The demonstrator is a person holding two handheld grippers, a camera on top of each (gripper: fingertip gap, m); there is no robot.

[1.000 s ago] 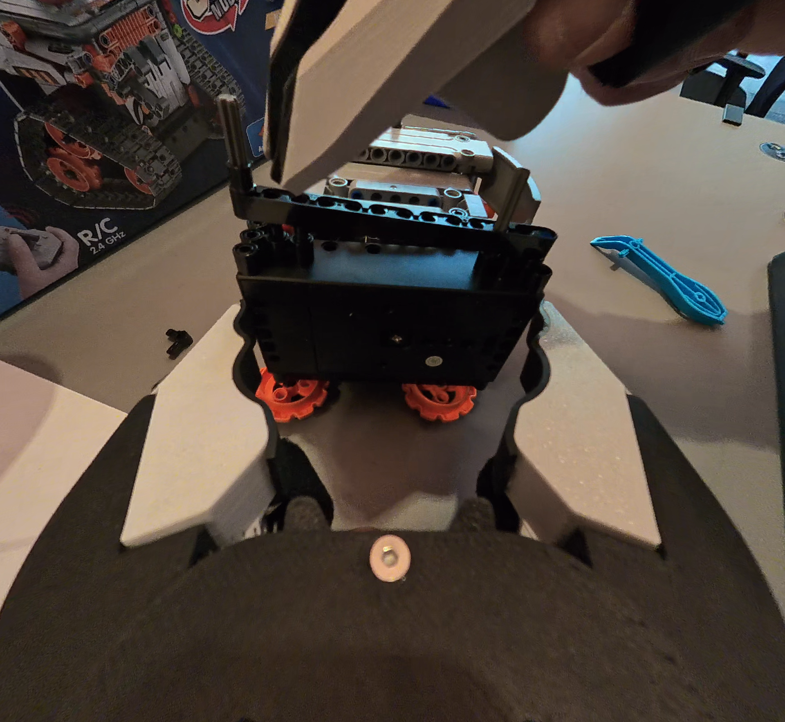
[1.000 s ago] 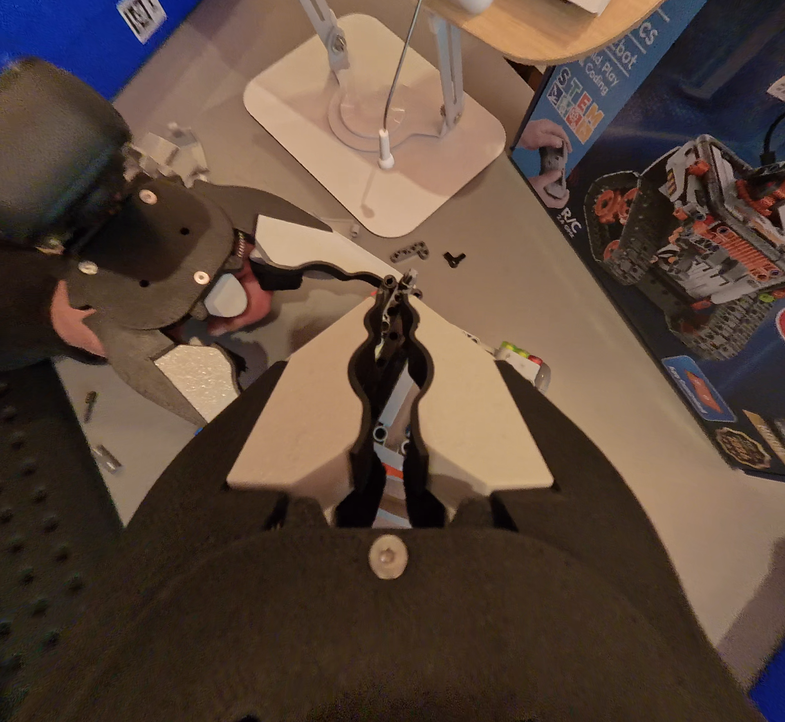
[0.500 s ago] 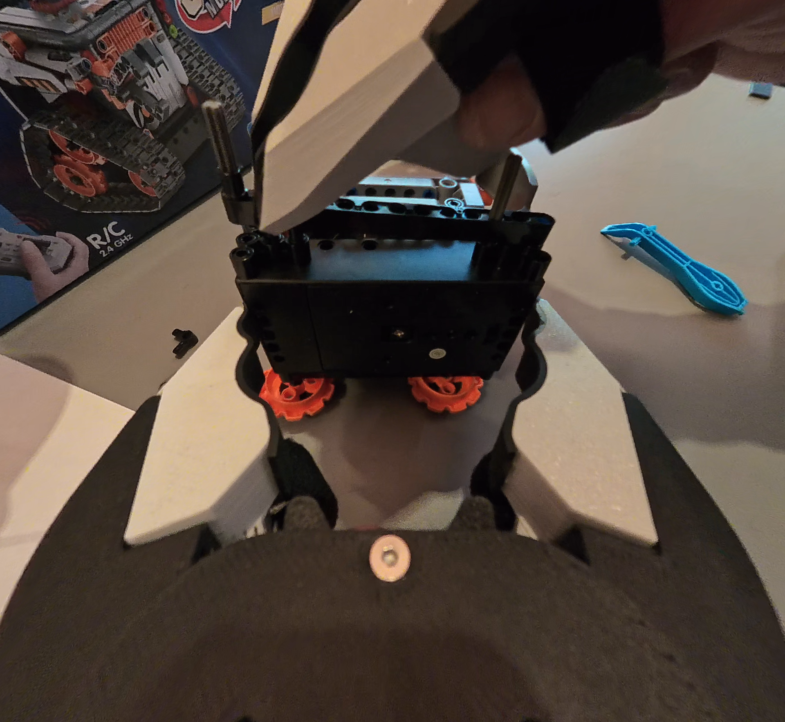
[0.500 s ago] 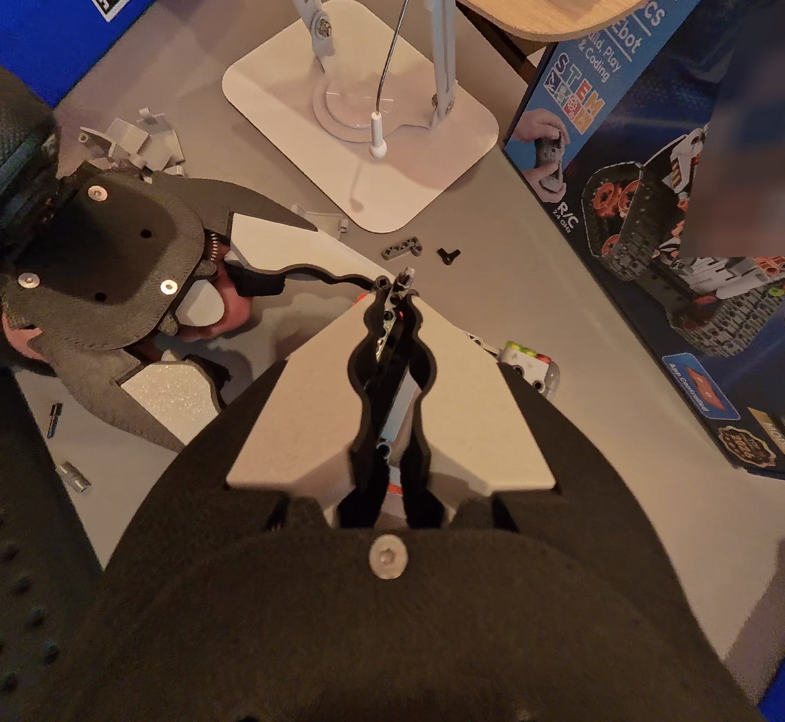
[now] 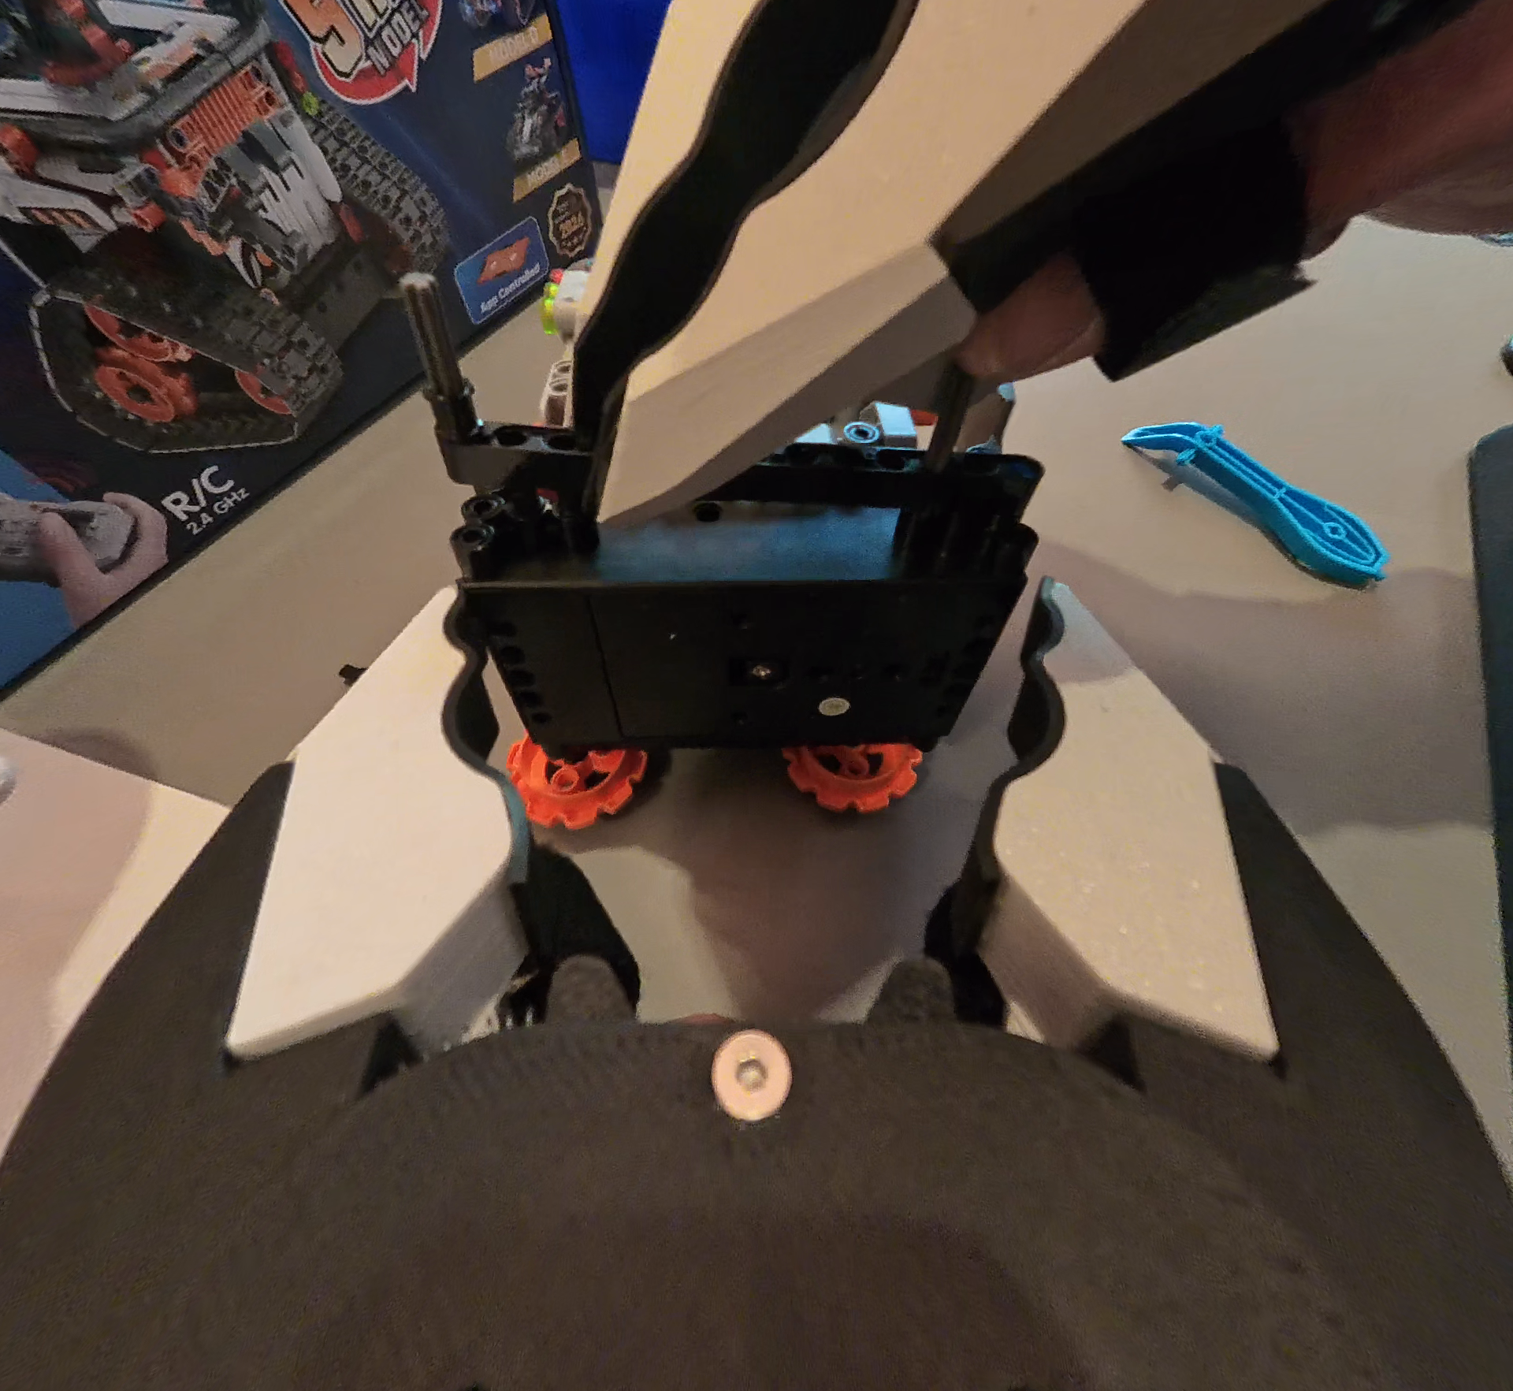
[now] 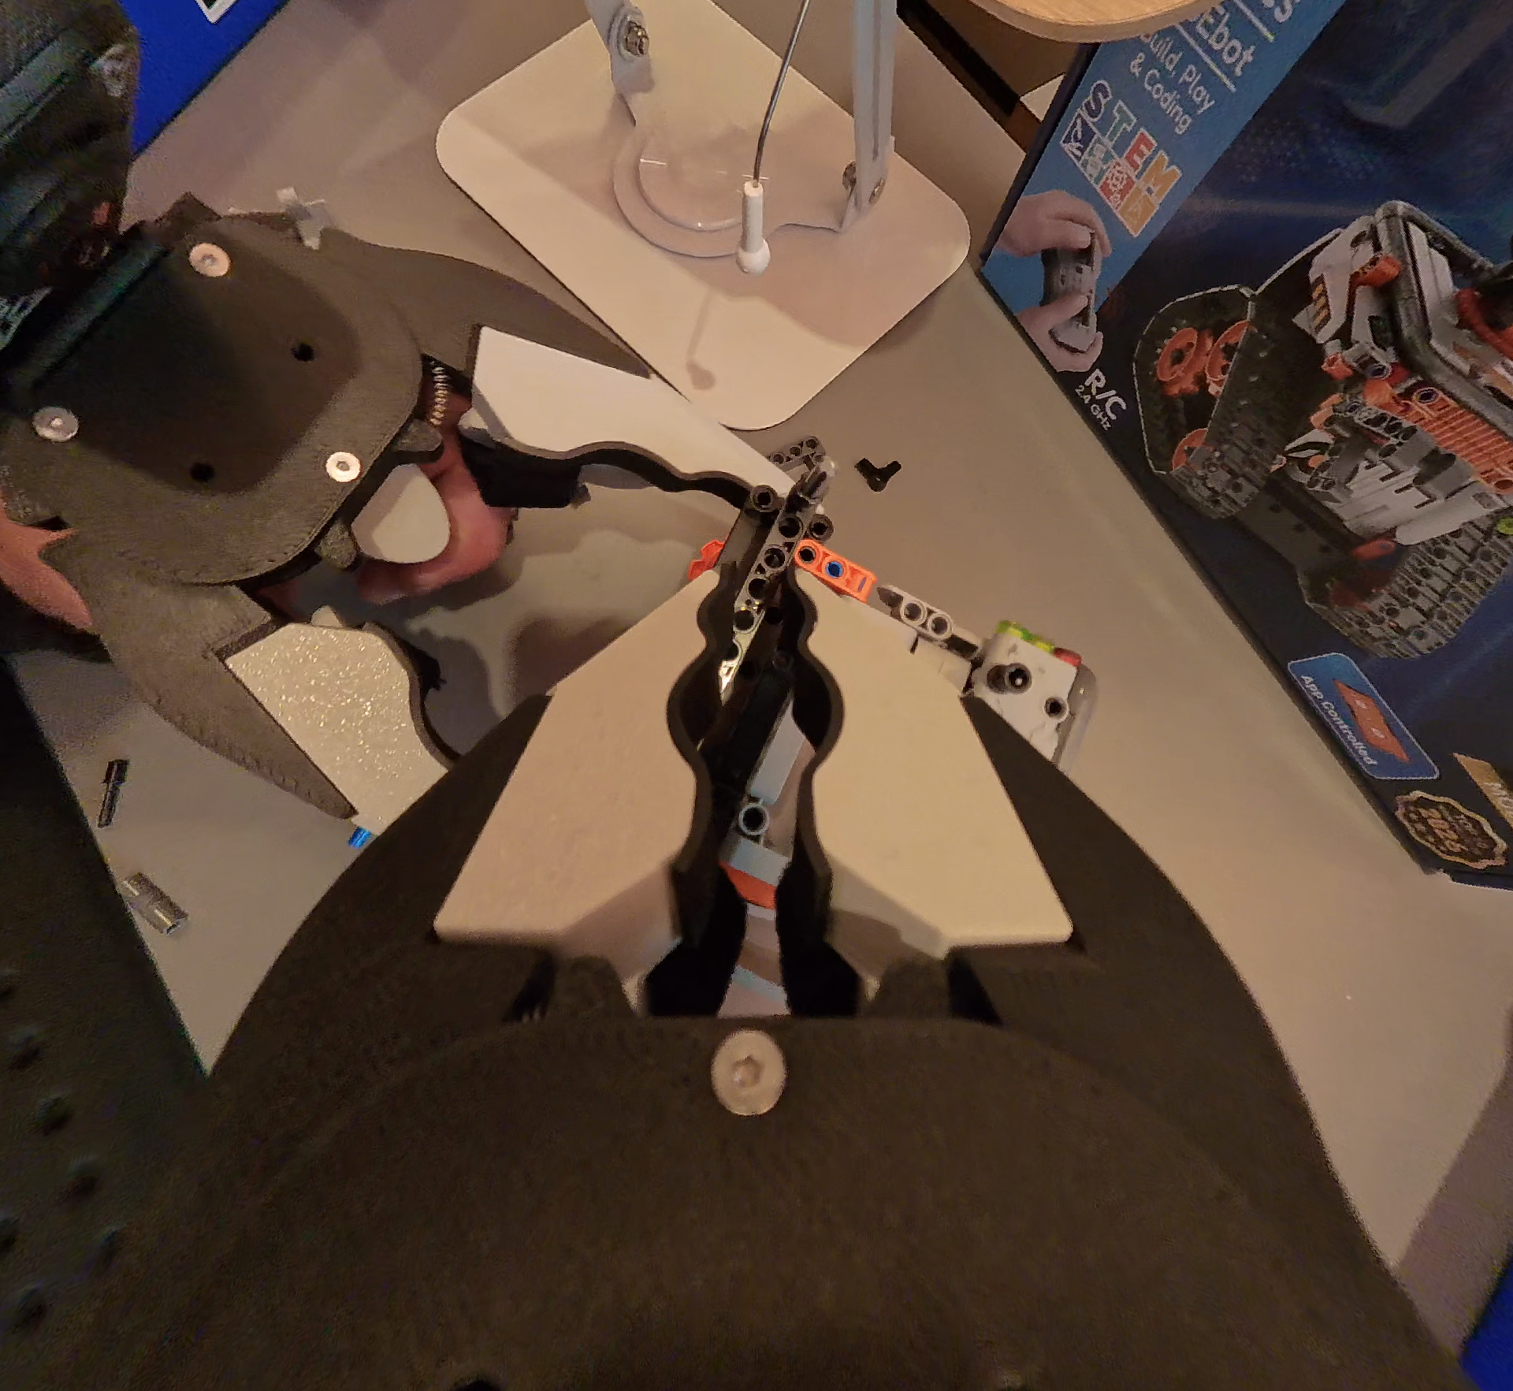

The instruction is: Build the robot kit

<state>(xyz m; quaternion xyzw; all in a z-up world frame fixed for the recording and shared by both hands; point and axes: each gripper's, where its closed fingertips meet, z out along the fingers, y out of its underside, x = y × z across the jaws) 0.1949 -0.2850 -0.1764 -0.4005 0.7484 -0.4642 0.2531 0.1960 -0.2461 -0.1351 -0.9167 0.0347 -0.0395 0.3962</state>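
Observation:
A black block-built model on two orange gear wheels stands on the table between the fingers of my left gripper. The left pad lies against its side, and a thin gap shows at the right pad, so this gripper is open. My right gripper comes down from above and is shut on a dark holed beam at the model's top left. It also shows in the left wrist view. That beam carries an upright axle. Orange and grey parts of the model stick out to the right.
A large toy box stands at the left, and it also shows in the right wrist view. A blue plastic tool lies to the right. A white lamp base is behind, with small loose parts near it and a grey sleeve. Some 5 cm of space lies between my two pairs of fingers.
My right gripper has come lower and closer onto the model's top left, still shut on the beam. My left fingers closed a little on the model, then eased apart again.

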